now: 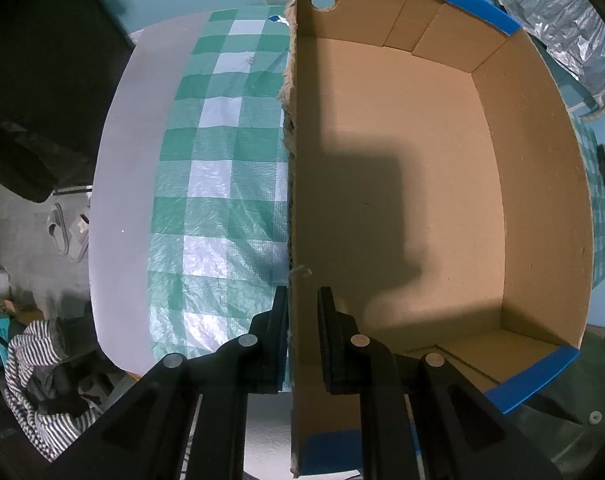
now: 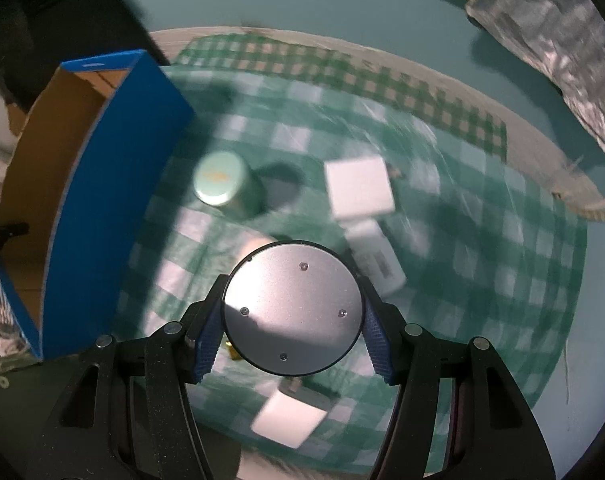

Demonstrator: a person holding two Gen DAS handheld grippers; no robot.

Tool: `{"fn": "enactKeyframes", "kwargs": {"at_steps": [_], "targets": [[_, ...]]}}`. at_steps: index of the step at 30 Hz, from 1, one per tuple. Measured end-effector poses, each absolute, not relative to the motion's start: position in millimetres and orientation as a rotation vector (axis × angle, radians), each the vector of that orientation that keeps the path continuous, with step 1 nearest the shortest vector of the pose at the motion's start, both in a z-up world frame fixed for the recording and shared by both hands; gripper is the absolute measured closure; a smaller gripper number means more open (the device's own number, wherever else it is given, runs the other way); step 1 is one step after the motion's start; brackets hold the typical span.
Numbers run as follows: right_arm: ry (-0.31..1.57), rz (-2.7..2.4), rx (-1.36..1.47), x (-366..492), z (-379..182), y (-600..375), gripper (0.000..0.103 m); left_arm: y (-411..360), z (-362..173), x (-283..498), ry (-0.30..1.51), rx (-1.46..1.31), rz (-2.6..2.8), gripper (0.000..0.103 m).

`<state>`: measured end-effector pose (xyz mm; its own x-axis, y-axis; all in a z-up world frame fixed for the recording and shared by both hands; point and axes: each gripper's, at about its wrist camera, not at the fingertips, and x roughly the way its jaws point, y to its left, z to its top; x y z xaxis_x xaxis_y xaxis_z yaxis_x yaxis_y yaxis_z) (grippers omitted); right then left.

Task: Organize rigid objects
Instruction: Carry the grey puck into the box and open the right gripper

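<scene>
- A pale table (image 1: 118, 184) carries everything, partly covered by a green-and-white checked cloth (image 1: 222, 184).
- On the cloth stand a cardboard box (image 1: 542, 168), a green can (image 2: 222, 182), a white cube (image 2: 358, 188), a white bottle (image 2: 376, 254) lying flat, and a white block (image 2: 288, 420).

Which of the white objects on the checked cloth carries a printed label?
The elongated white box beside the held grey round disc; the two other white blocks look plain.
</scene>
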<state>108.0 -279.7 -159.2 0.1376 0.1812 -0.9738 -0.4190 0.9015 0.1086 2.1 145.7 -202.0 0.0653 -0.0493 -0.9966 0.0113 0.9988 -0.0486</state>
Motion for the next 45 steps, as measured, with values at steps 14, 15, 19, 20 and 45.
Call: {"fn": "enactKeyframes", "kwargs": {"at_steps": [14, 15, 19, 20, 45], "targets": [[1.300, 0.617, -0.323, 138.9, -120.1, -186.9, 0.041, 146.2, -197.2, -10.4, 1.483, -0.048, -0.069, 0.091], [1.300, 0.617, -0.323, 138.9, -120.1, -186.9, 0.041, 146.7, -196.9, -10.8, 1.484, -0.047, -0.071, 0.091], [1.270, 0.674, -0.363, 148.7, -111.7, -149.5, 0.041, 146.1, -196.6, -11.8, 1.484, -0.046, -0.073, 0.091], [1.267, 0.690, -0.372, 150.8, -110.7, -140.0, 0.041, 146.8, -196.5, -11.9, 1.483, -0.048, -0.074, 0.091], [1.361, 0.683, -0.491, 170.7, -169.6, -55.4, 0.041, 149.0, -199.2, -18.5, 1.491, -0.056, -0.095, 0.091]]}}
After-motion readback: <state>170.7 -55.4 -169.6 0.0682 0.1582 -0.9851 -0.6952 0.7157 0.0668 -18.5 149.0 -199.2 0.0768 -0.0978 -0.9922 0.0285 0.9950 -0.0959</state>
